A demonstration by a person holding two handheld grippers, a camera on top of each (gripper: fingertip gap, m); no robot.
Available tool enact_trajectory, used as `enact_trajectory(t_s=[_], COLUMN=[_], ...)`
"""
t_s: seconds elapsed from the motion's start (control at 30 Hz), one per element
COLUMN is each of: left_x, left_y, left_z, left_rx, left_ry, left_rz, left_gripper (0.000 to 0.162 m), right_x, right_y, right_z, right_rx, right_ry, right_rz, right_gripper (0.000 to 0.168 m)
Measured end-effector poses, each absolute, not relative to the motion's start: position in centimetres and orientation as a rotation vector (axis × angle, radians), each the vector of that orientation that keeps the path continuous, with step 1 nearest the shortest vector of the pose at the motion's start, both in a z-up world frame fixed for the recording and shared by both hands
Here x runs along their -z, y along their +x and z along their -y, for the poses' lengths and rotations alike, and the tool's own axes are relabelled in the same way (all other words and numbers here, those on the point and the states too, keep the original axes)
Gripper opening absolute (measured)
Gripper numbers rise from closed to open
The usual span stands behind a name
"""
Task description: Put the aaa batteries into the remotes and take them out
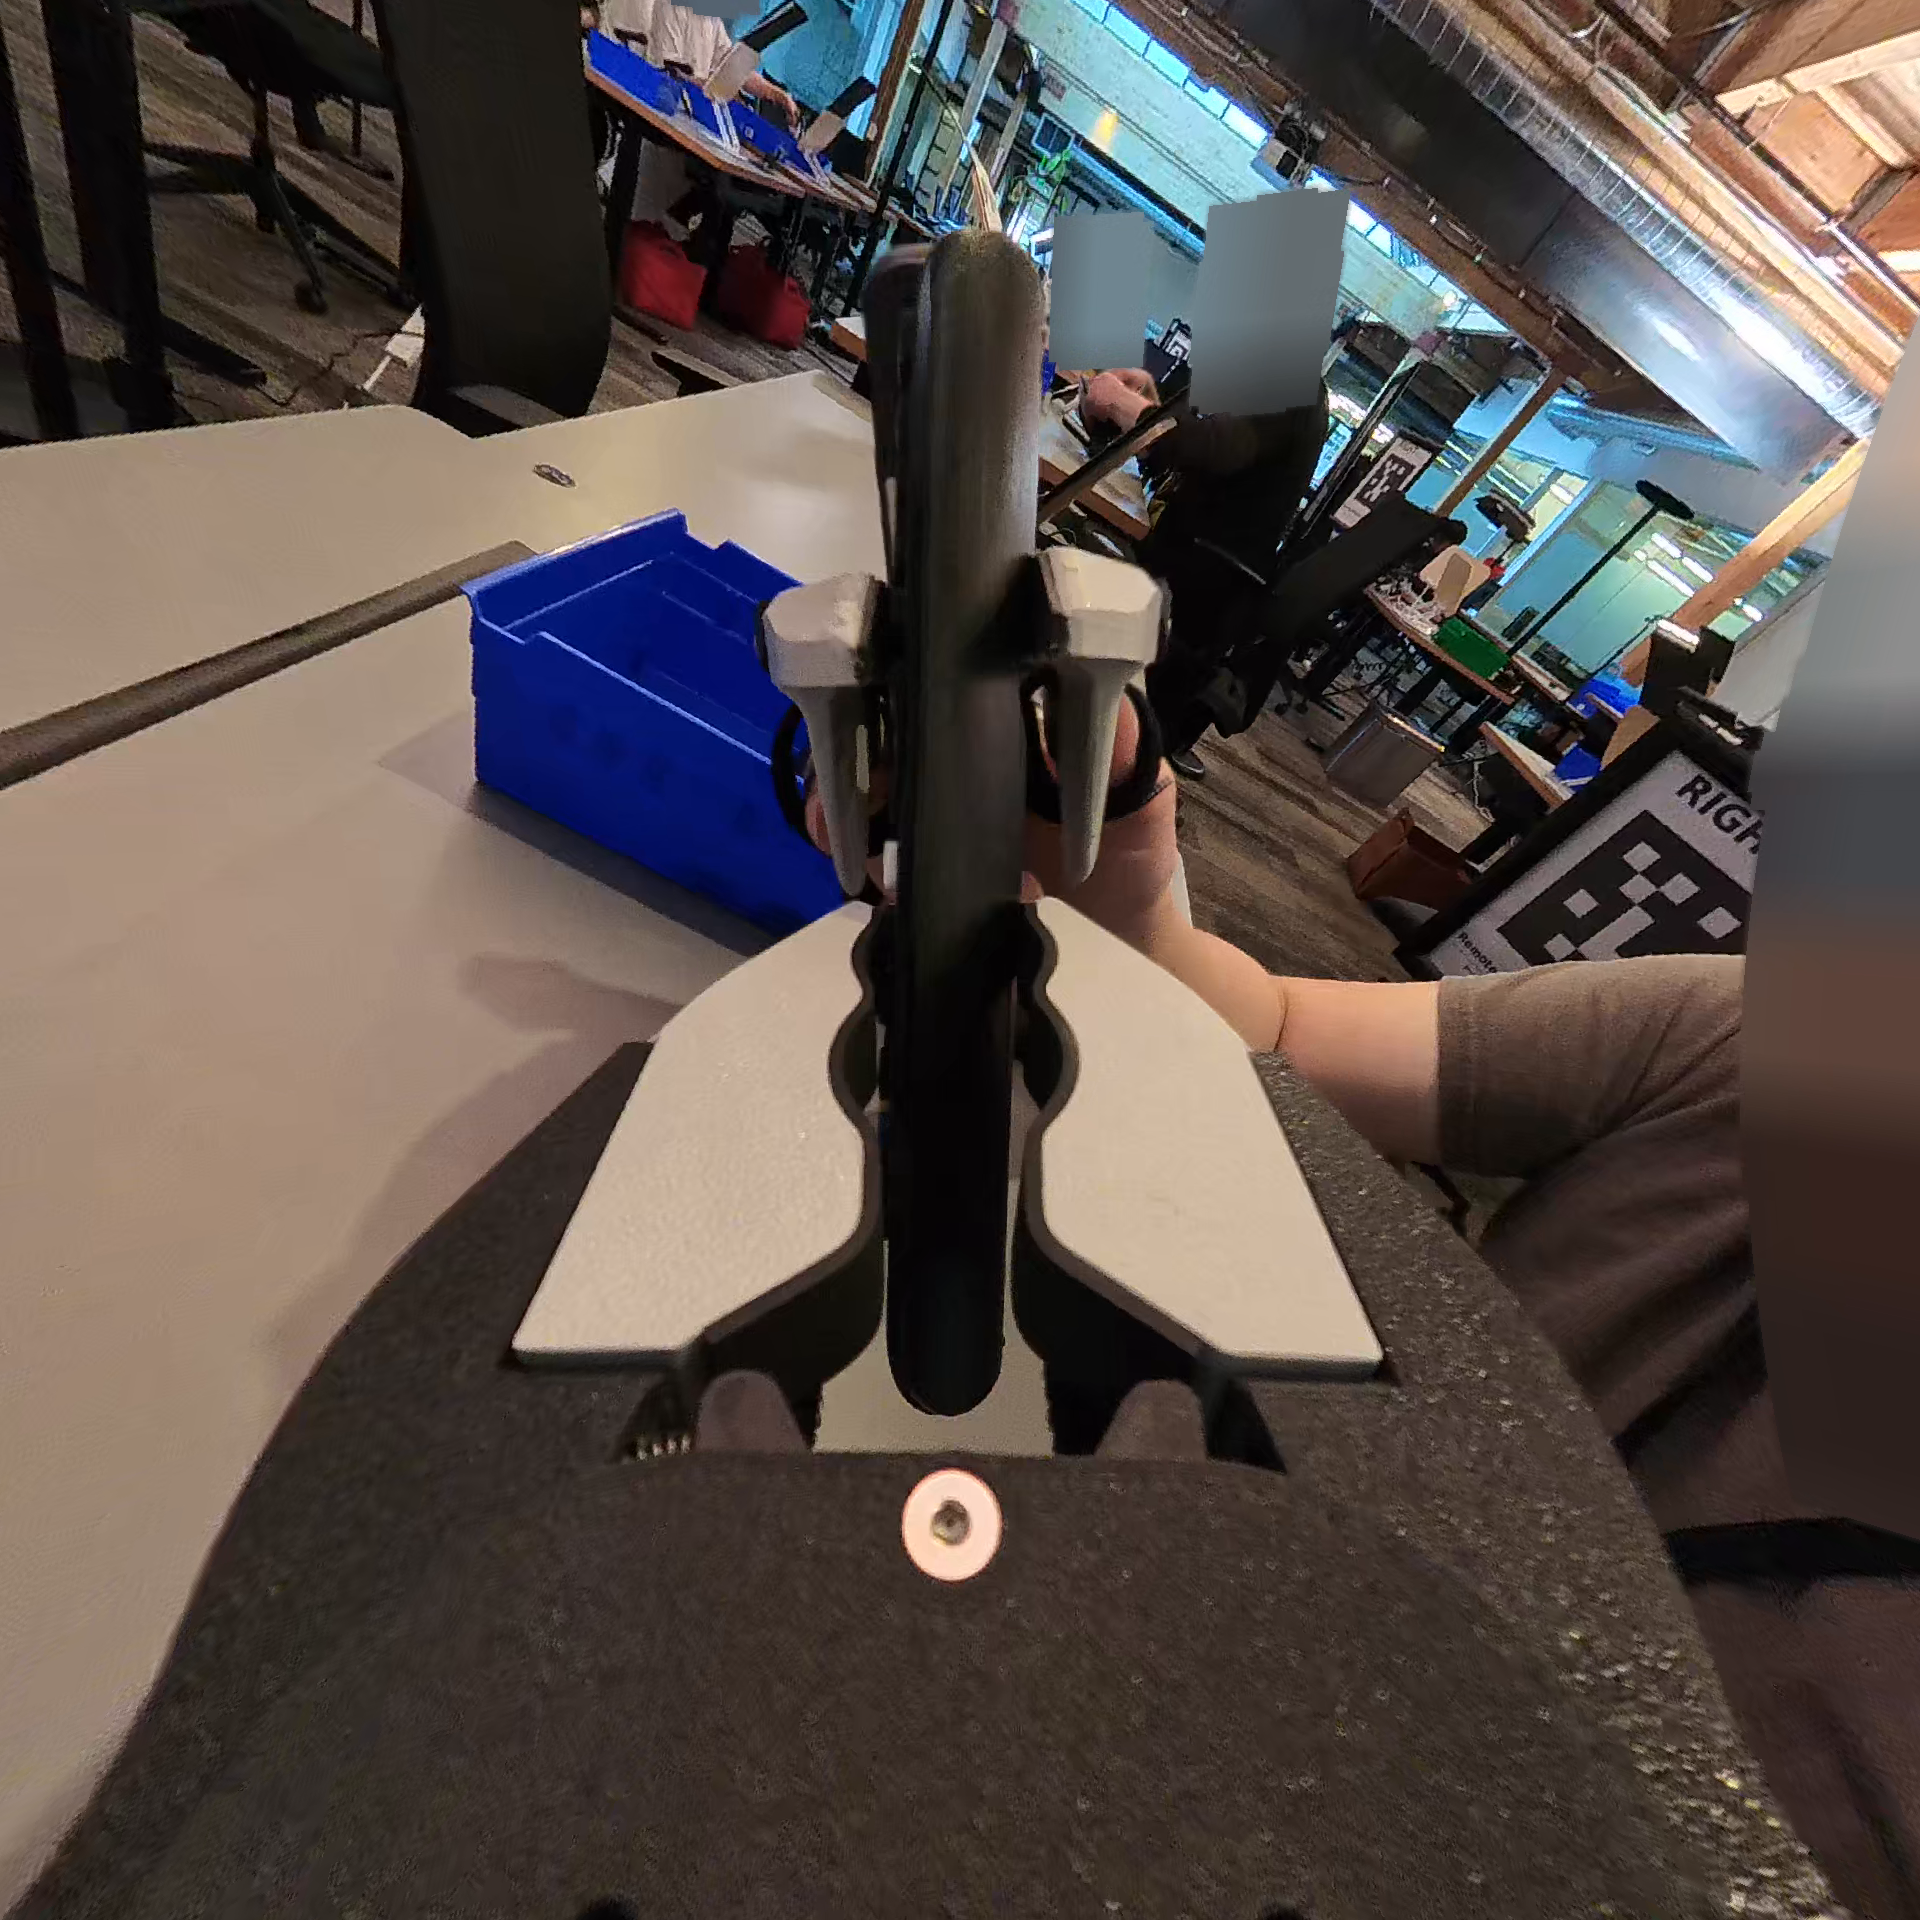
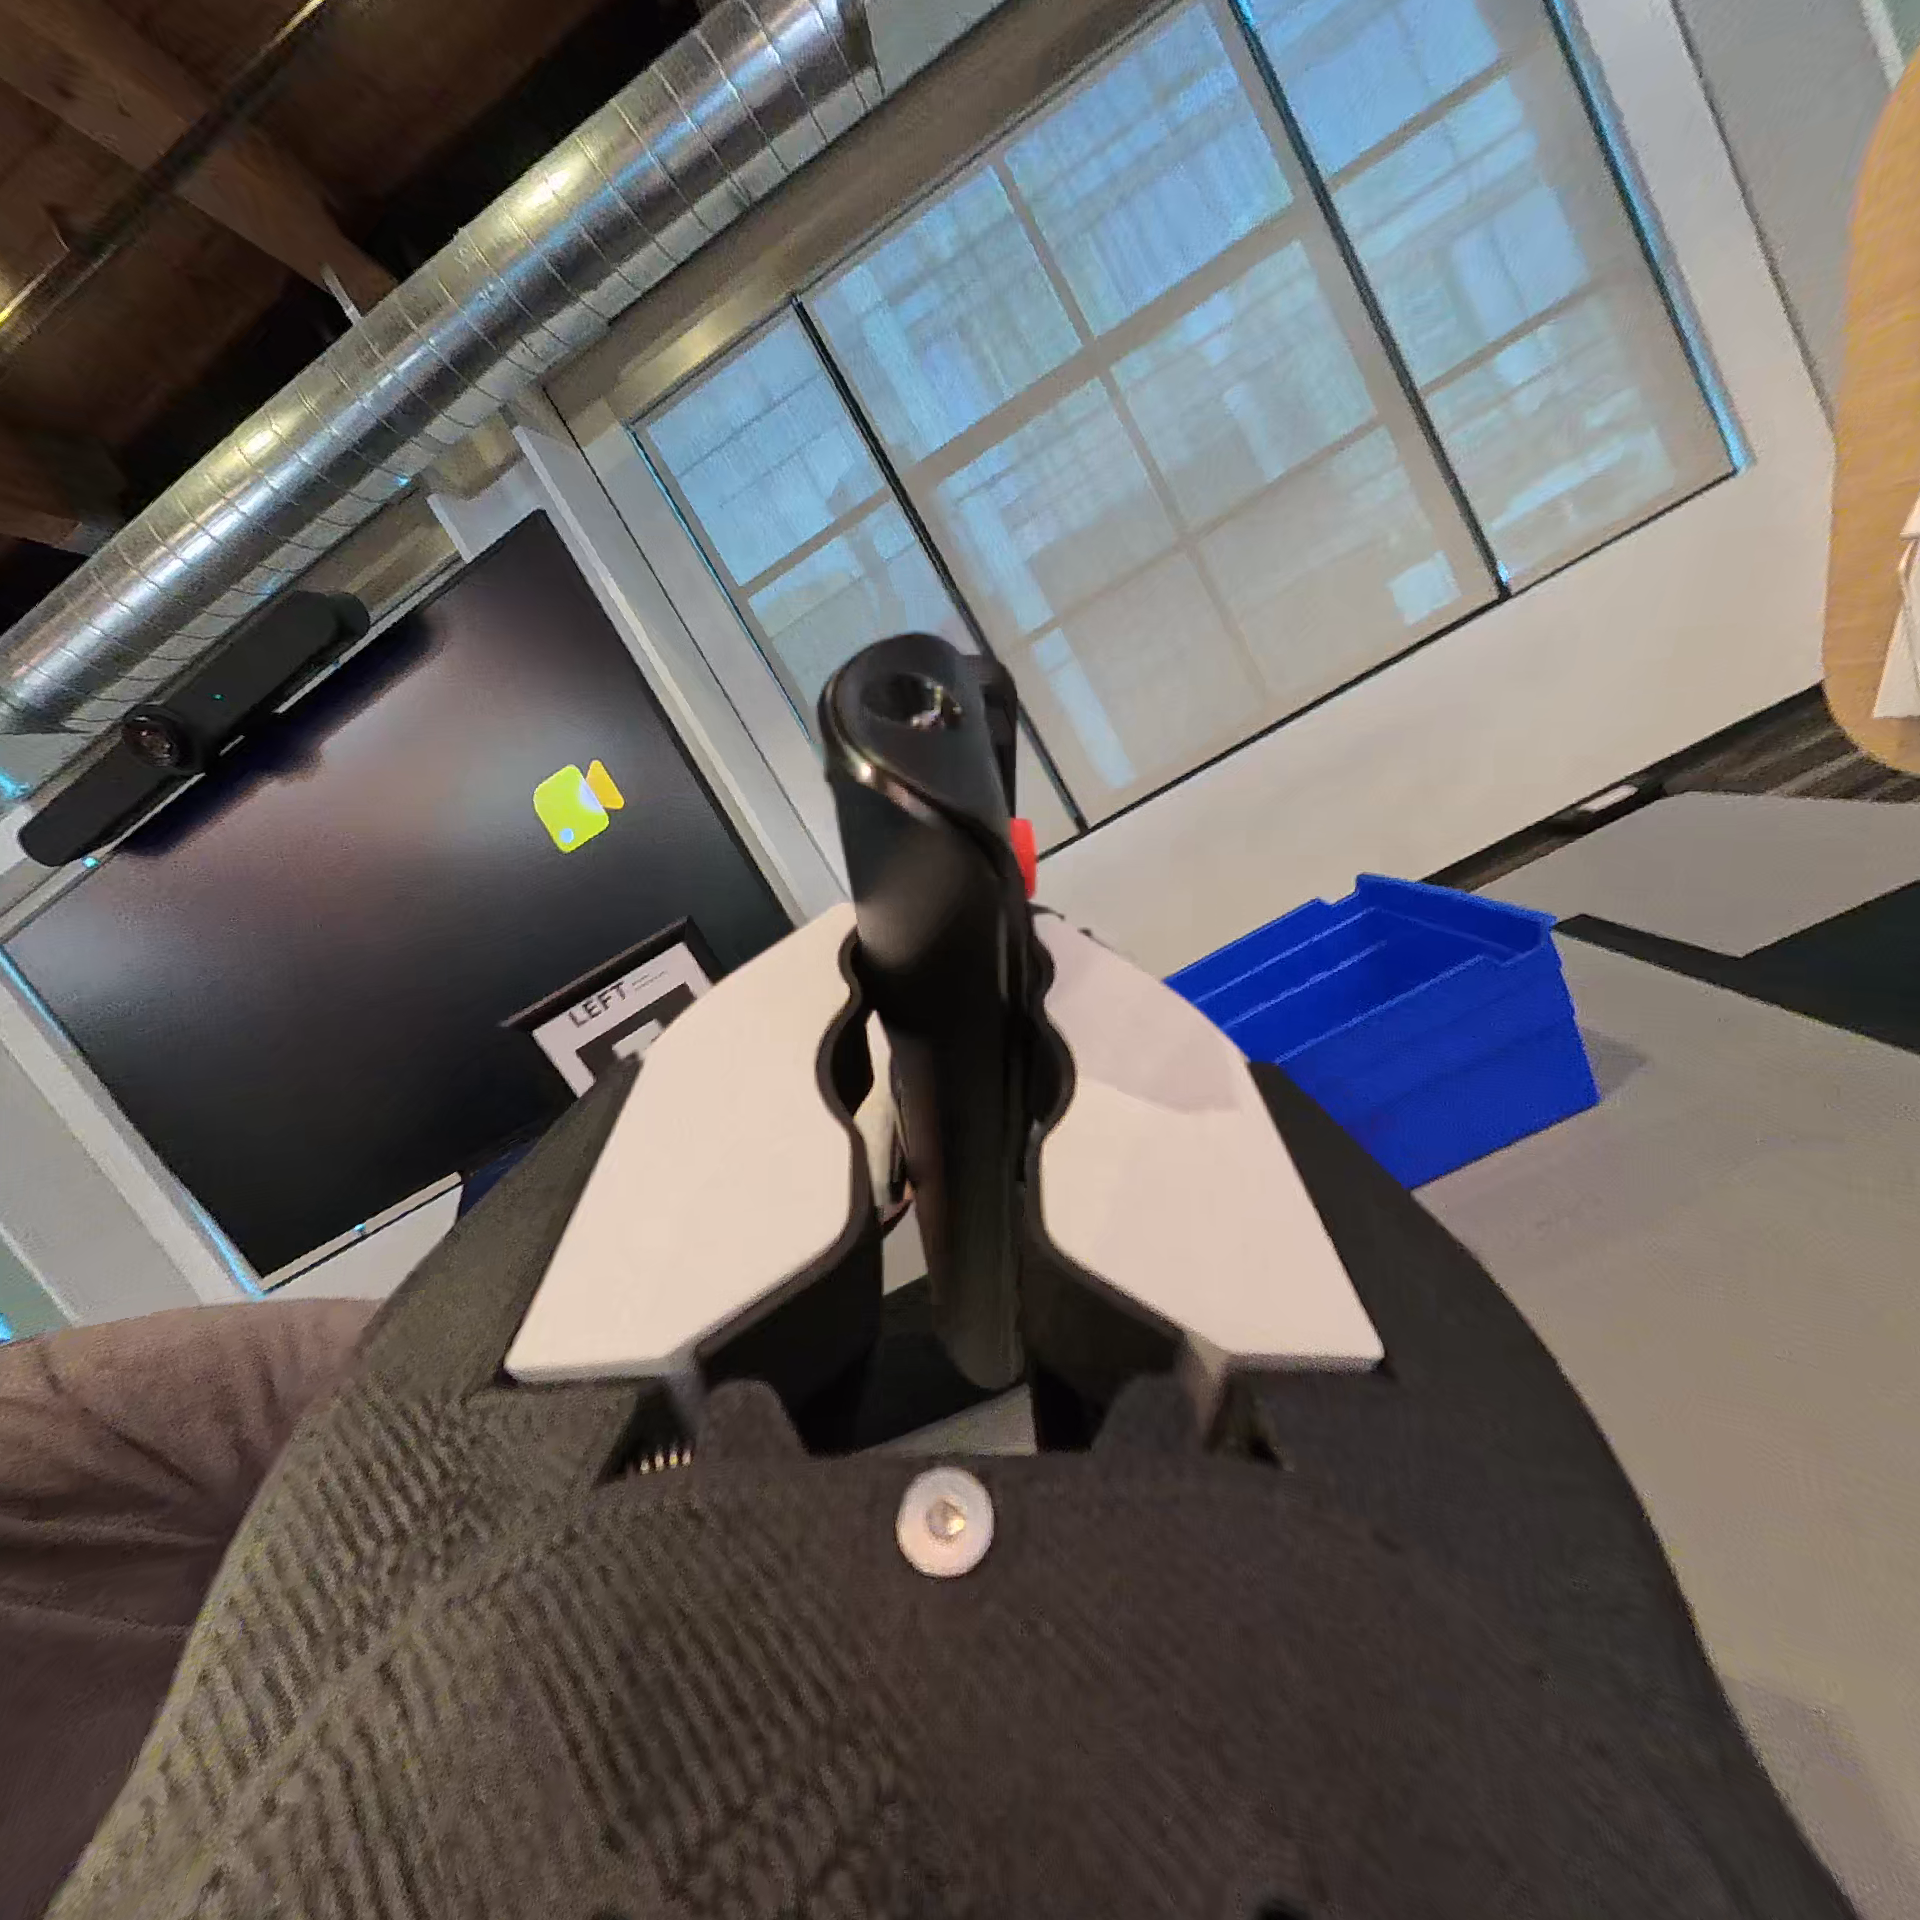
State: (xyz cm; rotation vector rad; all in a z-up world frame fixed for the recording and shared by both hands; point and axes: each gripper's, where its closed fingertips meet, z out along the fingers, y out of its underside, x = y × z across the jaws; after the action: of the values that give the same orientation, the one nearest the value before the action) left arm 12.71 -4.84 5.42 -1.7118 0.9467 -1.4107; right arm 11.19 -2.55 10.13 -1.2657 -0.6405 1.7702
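Edgewise, both jaws clamp one black remote (image 1: 951, 831); its battery bay stays unseen.

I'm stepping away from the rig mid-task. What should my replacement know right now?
Left claw: shut on a black remote, held edge-on above the grey table.
Right claw: shut on a black remote with a red button; I cannot tell whether it is the same one.
Blue bin sits on the table.
No batteries show in either view, so what is done is unclear; check the battery compartment first.
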Motion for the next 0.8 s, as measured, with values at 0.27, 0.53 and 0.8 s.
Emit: enact_trajectory(t_s=[0.27, 0.53, 0.8], left_x=[-3.4, -2.5, -5.6], left_y=[13.6, 15.4, 14.1], left_z=[7.3, 8.3, 6.6], left_rx=[1.317, 1.268, 1.374], left_ry=[-1.784, -1.777, -1.588], left_rz=[-1.209, -1.277, -1.012], left_gripper=[0.026, 0.024, 0.024], right_x=[-9.7, -10.2, -13.0], right_y=[10.8, 10.8, 13.3], right_z=[4.3, 5.4, 3.4], right_rx=[-1.7, -1.634, -1.599], right_ry=[-1.385, -1.386, -1.224], right_rz=[0.874, 0.963, 0.756], right_gripper=[0.024, 0.025, 0.056])
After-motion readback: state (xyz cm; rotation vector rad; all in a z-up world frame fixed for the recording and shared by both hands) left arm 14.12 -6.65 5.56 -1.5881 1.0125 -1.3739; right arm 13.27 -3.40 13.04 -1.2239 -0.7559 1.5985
